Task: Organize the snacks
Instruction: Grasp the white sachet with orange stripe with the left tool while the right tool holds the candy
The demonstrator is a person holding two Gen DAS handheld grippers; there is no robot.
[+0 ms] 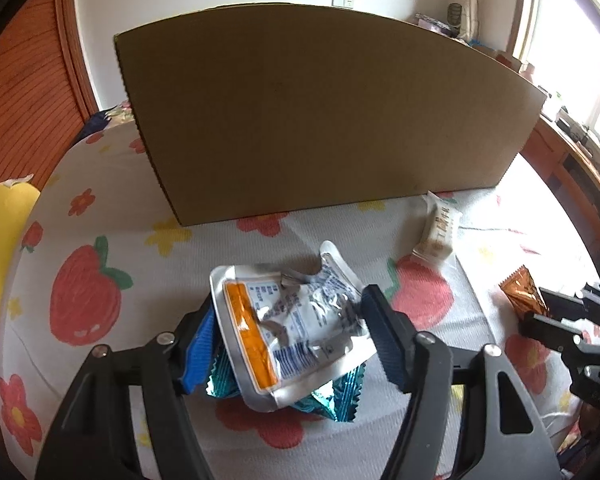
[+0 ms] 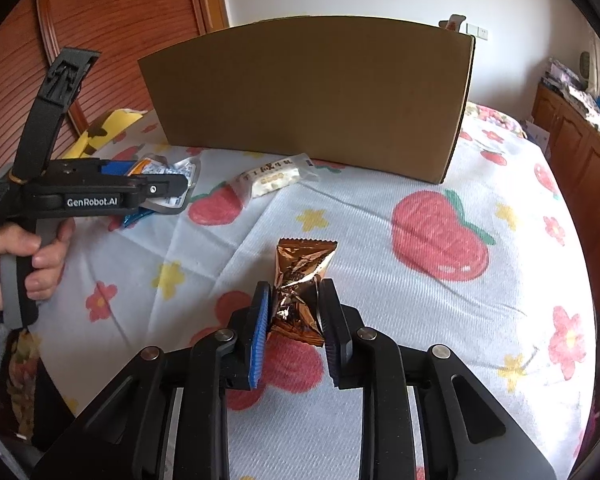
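**Both grippers loaded, box straight ahead**

The right gripper (image 2: pixel 294 312) pinches a bronze snack packet (image 2: pixel 302 280) across its width, the long axis pointing at the cardboard box (image 2: pixel 312 96) beyond. The left gripper (image 1: pixel 288 328) is half-spread around a silver pouch (image 1: pixel 288 320), its pads touching both sides, above a teal wrapper (image 1: pixel 340 400). A white bar (image 1: pixel 438 232) lies on the bed (image 2: pixel 420 320) just before the box, nearer the right gripper.
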